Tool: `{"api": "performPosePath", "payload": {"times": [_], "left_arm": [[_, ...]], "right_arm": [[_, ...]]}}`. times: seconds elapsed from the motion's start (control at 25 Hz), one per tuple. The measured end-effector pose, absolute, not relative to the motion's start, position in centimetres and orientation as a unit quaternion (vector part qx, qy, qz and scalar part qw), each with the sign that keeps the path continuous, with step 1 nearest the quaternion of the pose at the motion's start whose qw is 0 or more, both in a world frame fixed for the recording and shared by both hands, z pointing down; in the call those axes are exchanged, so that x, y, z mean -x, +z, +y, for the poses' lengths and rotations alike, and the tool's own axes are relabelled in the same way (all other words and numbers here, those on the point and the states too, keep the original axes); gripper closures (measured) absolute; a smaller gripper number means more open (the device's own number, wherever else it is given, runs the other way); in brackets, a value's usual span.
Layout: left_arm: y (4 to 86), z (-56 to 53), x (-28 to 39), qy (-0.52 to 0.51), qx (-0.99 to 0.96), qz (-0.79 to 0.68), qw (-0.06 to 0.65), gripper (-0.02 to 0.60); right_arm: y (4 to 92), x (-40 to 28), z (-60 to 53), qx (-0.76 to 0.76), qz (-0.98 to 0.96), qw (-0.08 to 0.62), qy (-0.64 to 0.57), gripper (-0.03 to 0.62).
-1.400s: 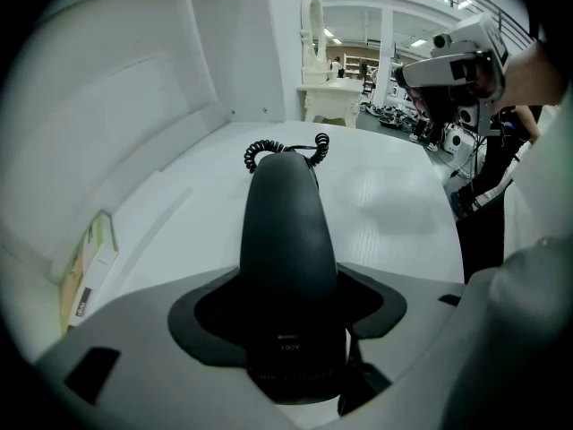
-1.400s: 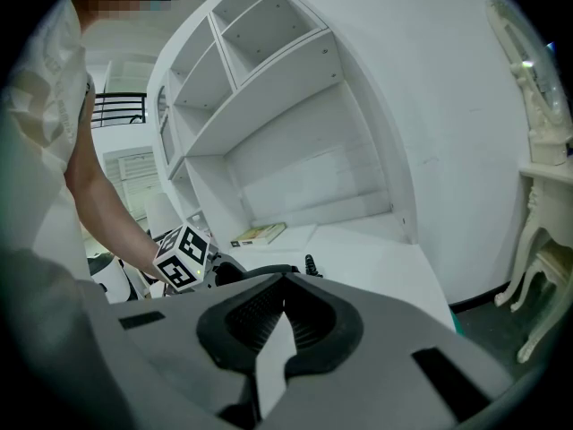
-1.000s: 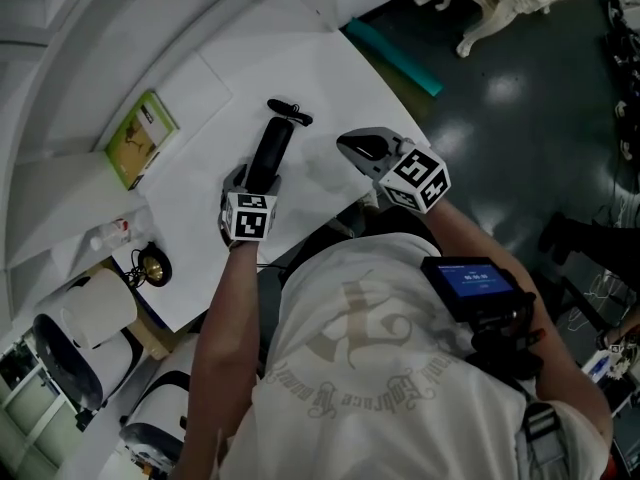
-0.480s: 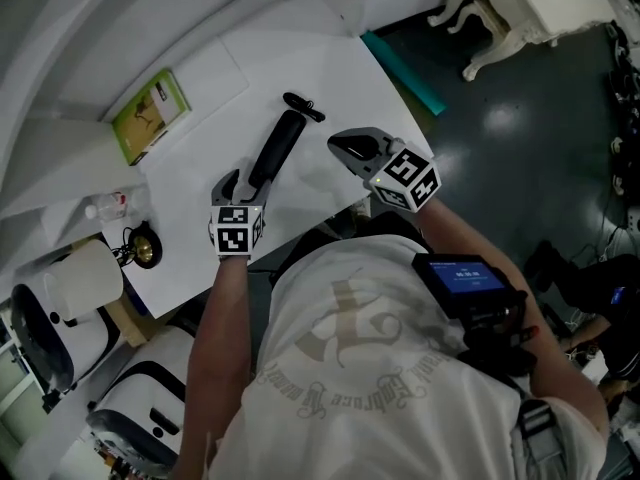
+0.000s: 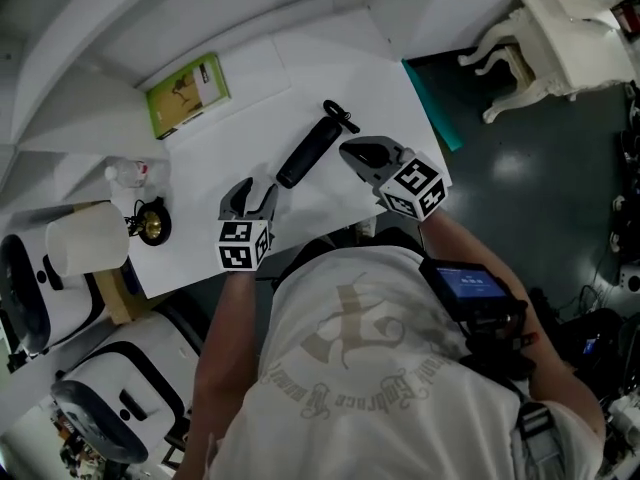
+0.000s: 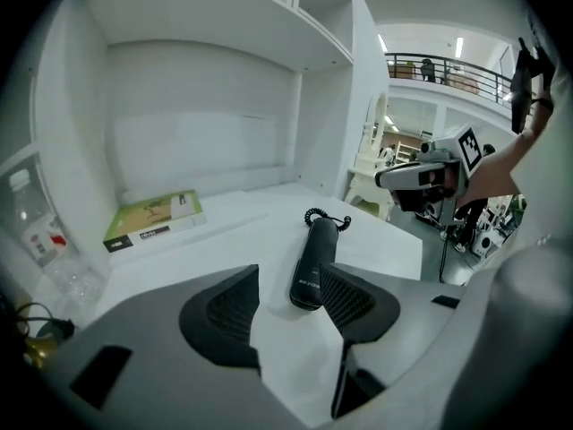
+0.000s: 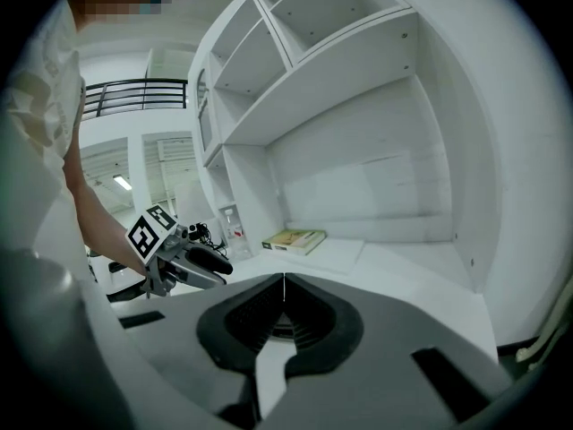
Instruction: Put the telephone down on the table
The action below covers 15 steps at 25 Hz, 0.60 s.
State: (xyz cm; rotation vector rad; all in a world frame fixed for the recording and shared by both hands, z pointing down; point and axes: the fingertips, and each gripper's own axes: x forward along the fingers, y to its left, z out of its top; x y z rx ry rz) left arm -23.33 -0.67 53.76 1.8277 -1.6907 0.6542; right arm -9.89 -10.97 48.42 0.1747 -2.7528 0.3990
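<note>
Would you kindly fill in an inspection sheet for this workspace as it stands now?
Surface: white table, no spills seen.
Job's things: telephone lying flat on the table, touched by neither gripper.
Clutter: green book at the back; plastic bottle and small brass object at the left.
Grippers: left hand-held gripper open, jaws have just been closing, nothing between them; right hand-held gripper shut, empty.
Cables: short coiled cord on the telephone's far end.
Surroundings: white shelving; white furniture on dark floor.

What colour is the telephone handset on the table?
The handset is black; clearest in the left gripper view.
</note>
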Motion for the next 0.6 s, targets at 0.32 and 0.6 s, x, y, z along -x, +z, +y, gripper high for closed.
{"api": "performPosePath", "payload": {"times": [0.32,0.6], "left_arm": [[51.3,1.2,23.6,0.176,-0.688,-0.651,0.270,0.458],[49.4,3.0,23.5,0.124,-0.699,-0.654,0.259,0.569]], "right_arm": [[47.4,12.5,-9.6,-0.035,-0.977,0.168,0.123,0.577],[47.0,12.8,-8.1,-0.029,-0.978,0.165,0.121,0.577]]}}
